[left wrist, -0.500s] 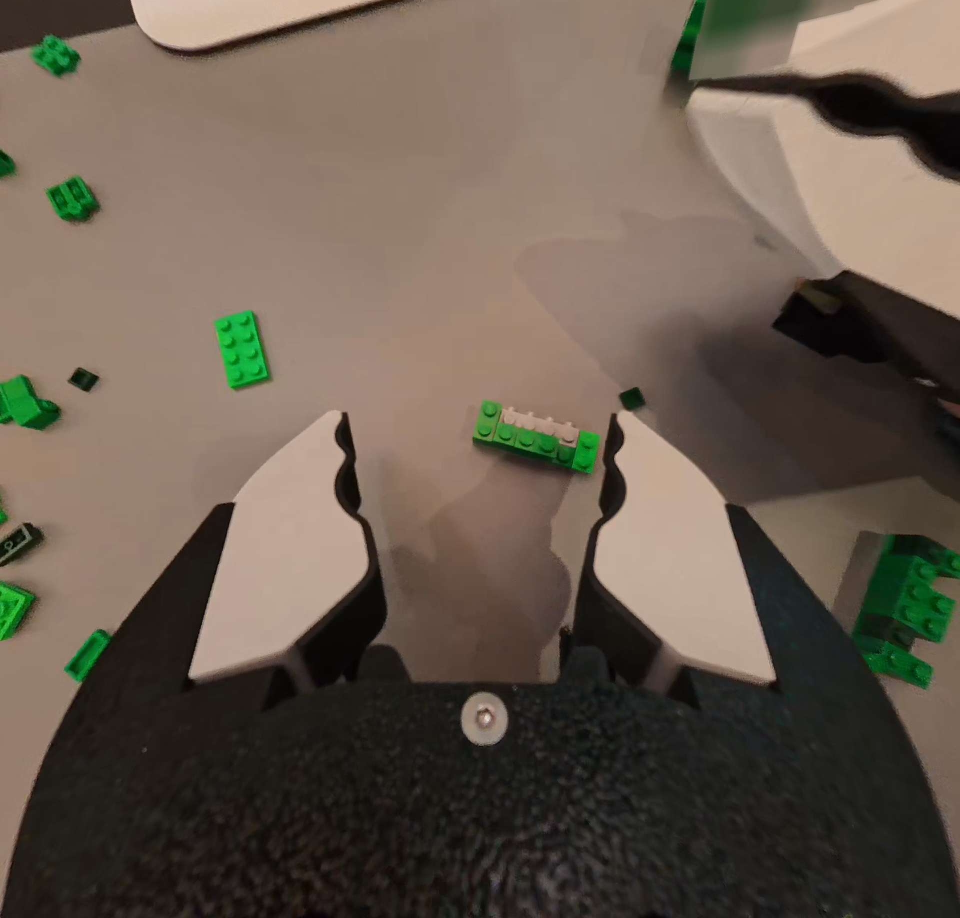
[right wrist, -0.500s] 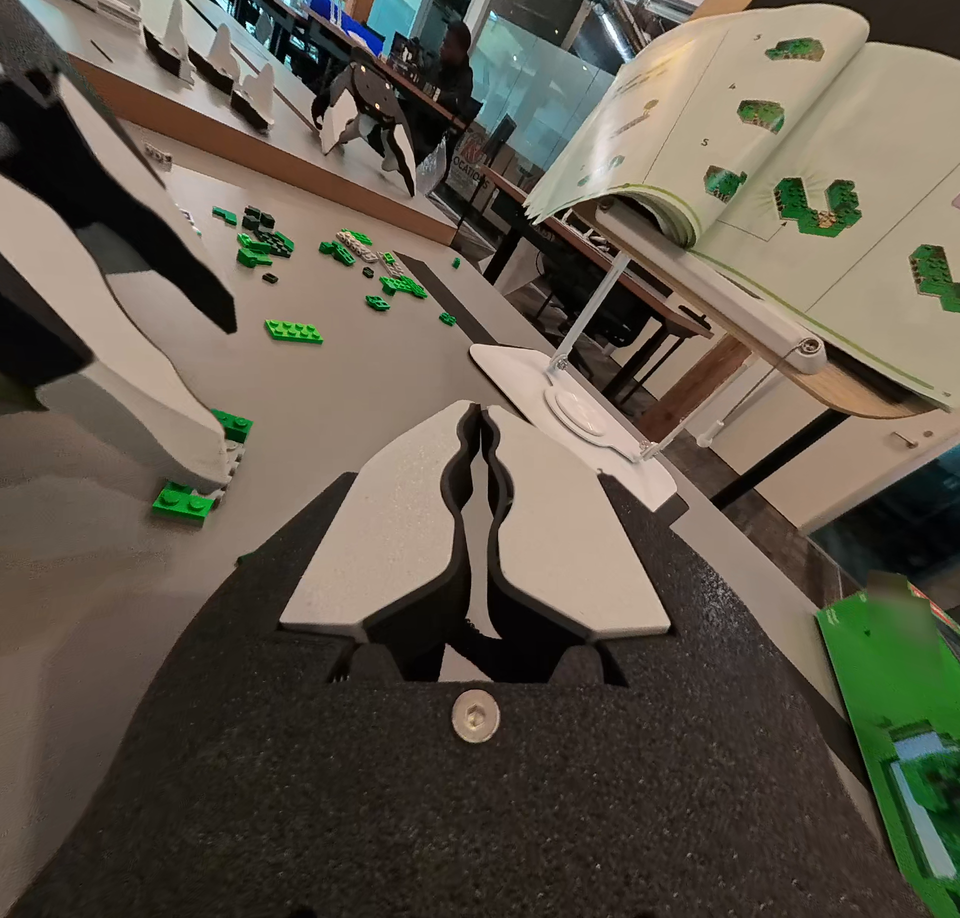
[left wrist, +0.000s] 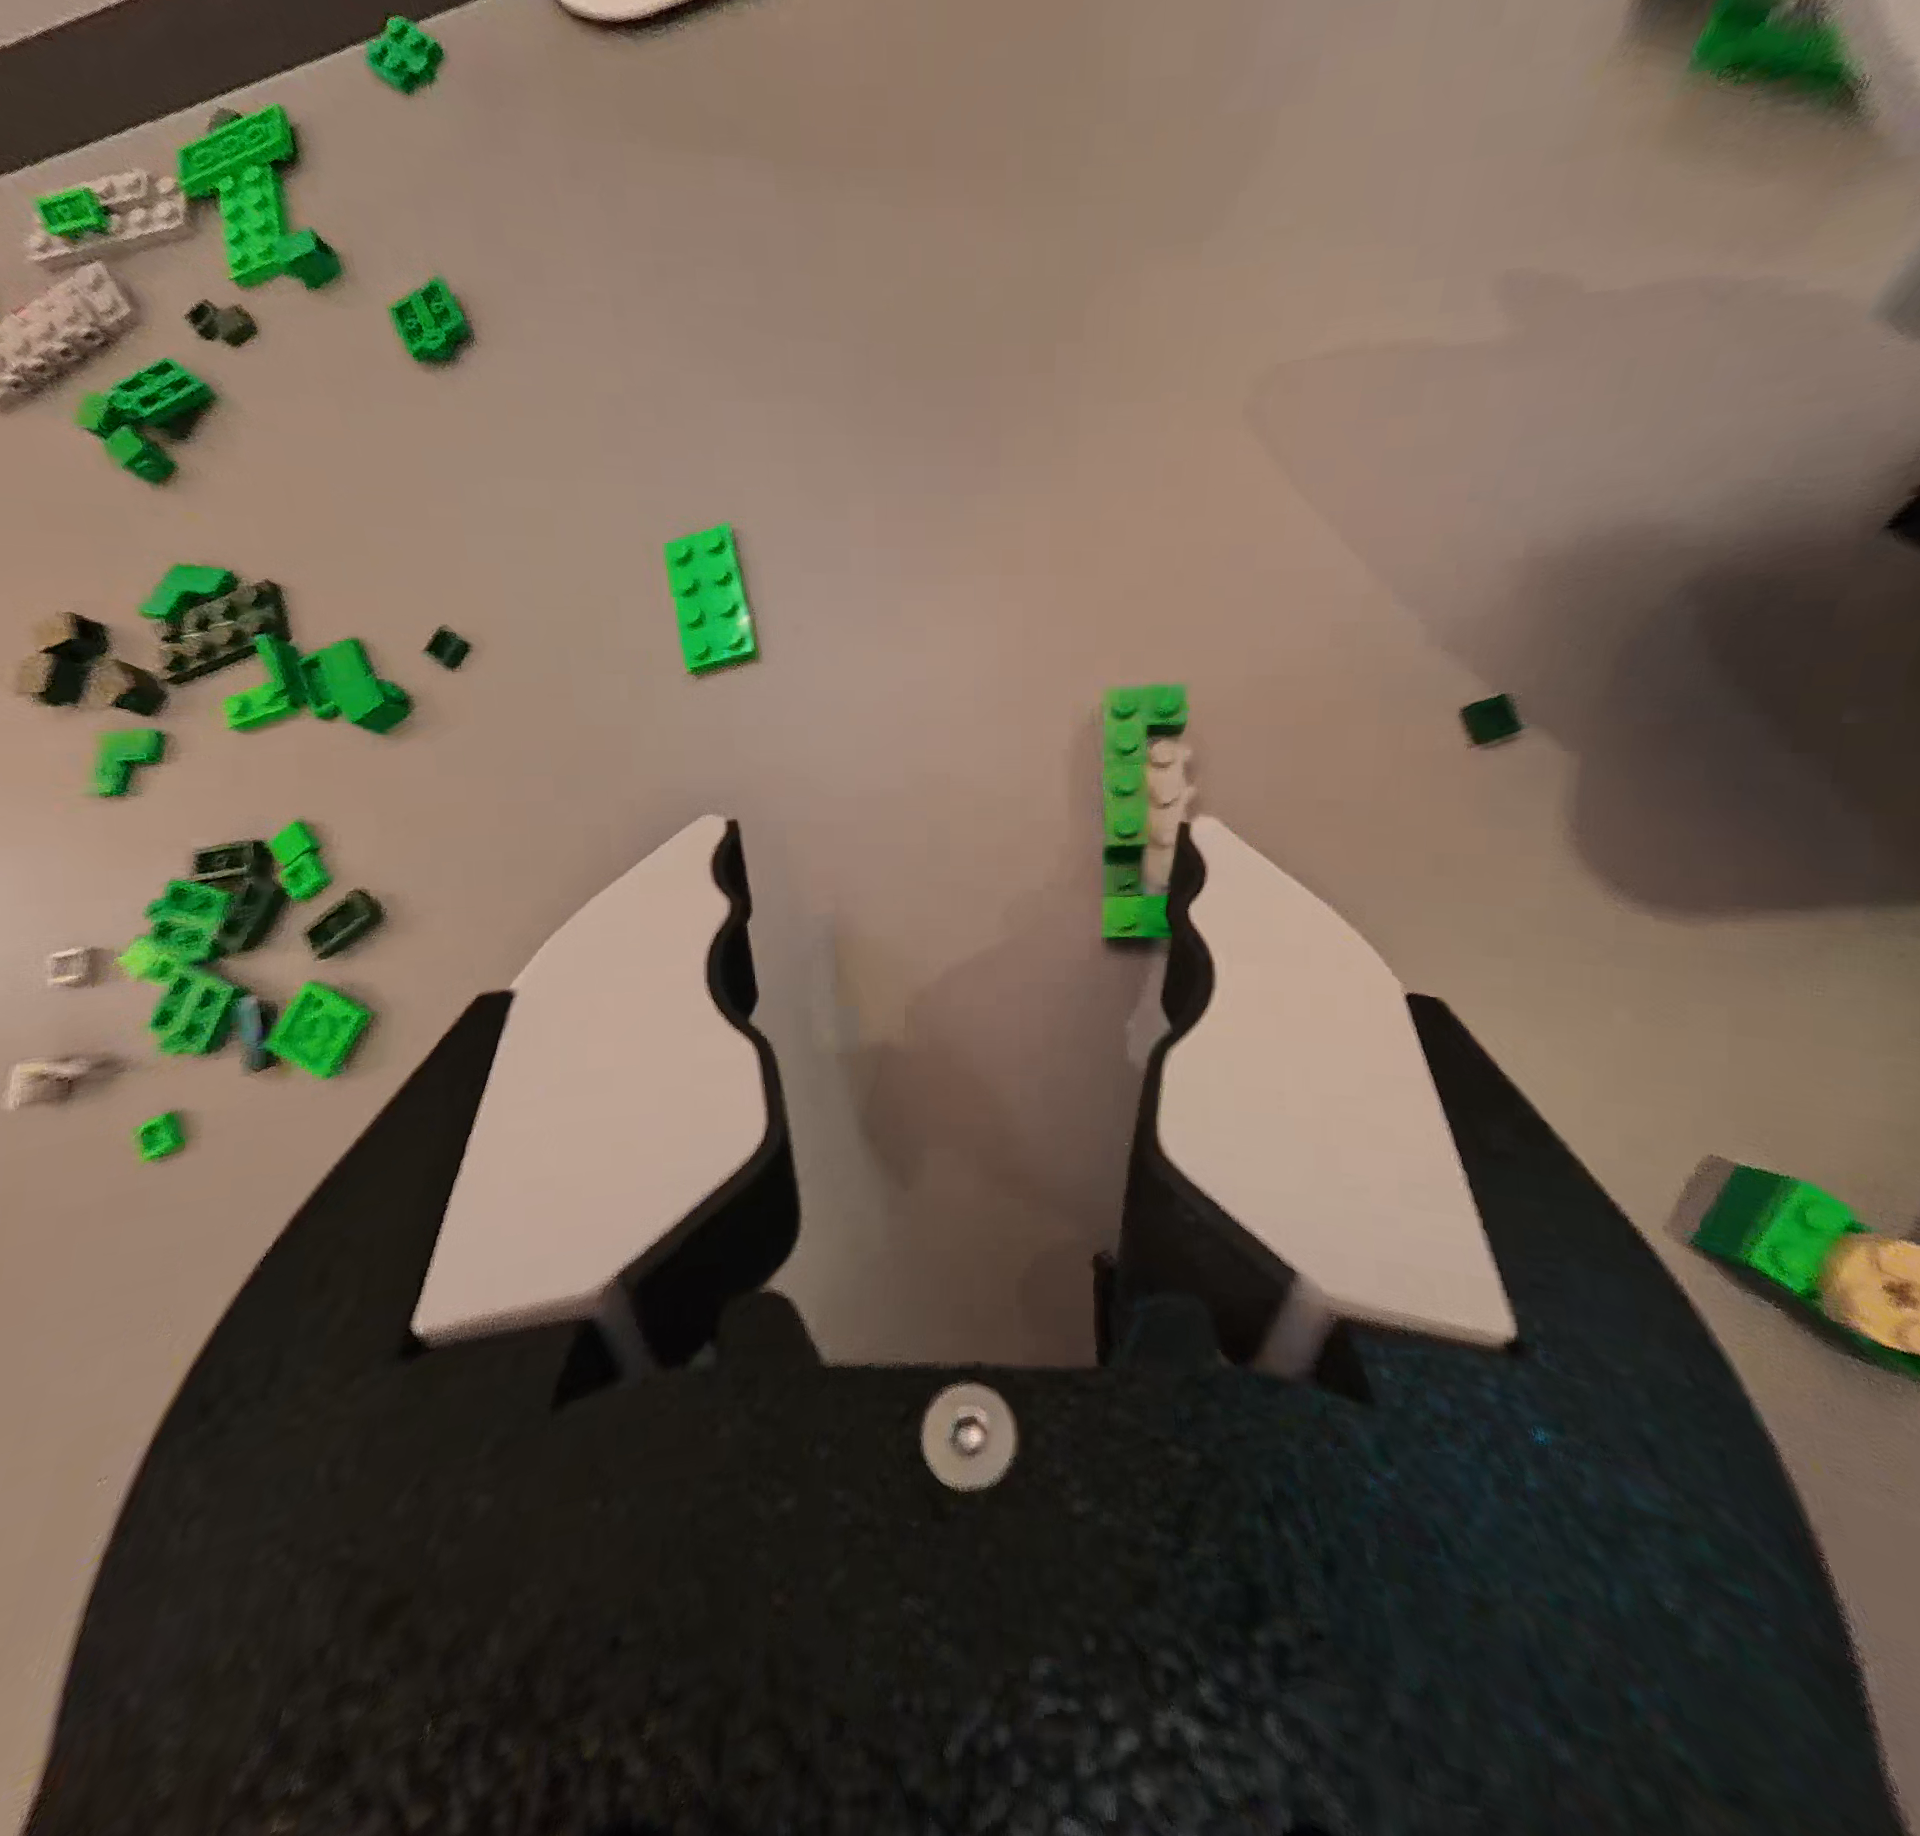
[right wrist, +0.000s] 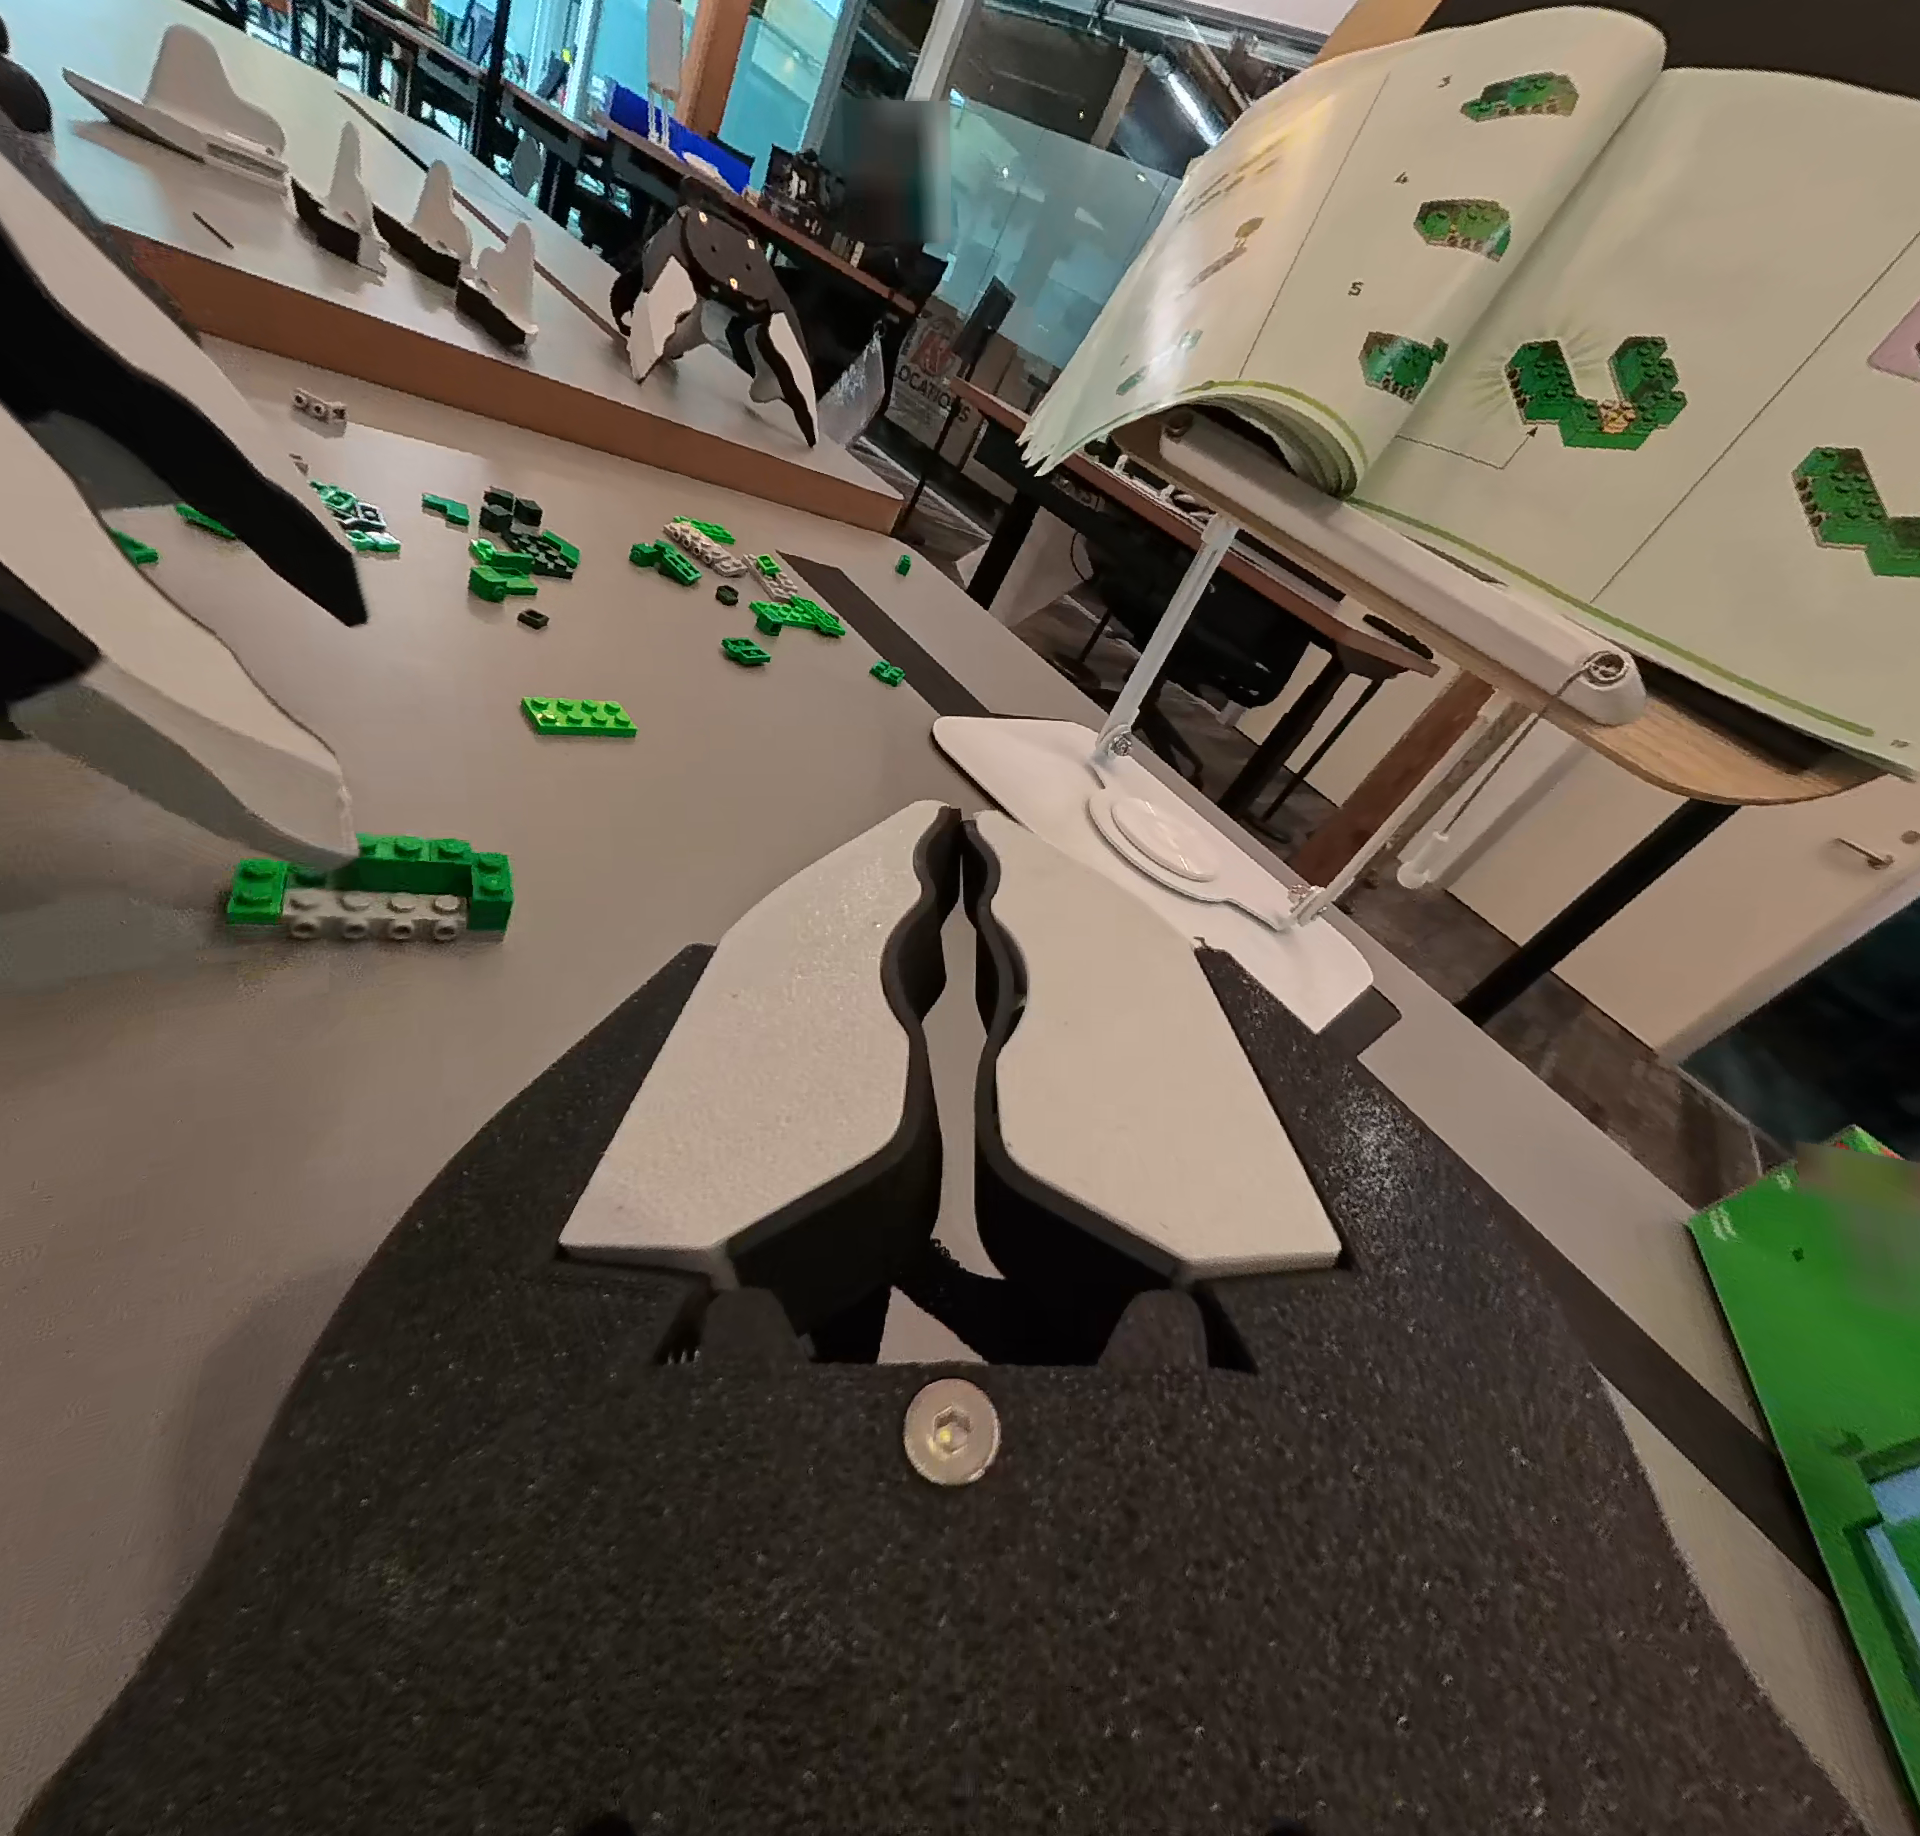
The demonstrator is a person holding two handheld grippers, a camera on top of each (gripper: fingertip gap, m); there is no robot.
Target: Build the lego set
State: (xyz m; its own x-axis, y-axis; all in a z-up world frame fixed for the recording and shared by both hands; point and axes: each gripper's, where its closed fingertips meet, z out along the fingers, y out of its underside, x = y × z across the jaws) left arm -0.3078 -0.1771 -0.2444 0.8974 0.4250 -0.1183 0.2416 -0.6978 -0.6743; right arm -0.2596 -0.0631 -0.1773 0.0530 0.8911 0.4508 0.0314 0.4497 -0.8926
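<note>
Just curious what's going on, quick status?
Left gripper open, one finger touching the green-grey assembly. Right gripper shut, empty. Loose bricks off to one side, nothing blocking.

At the bottom centre of the frame we saw our right gripper (right wrist: 958,830) with its jaws nearly closed and nothing between them. At the left edge, one finger of the left gripper (right wrist: 260,799) touched the green-and-grey assembly (right wrist: 384,887) on the grey table (right wrist: 675,851). Loose green pieces (right wrist: 579,717) lay scattered further up. In the upper right, the open instruction booklet (right wrist: 1558,332) sat on a white stand (right wrist: 1143,820).
</note>
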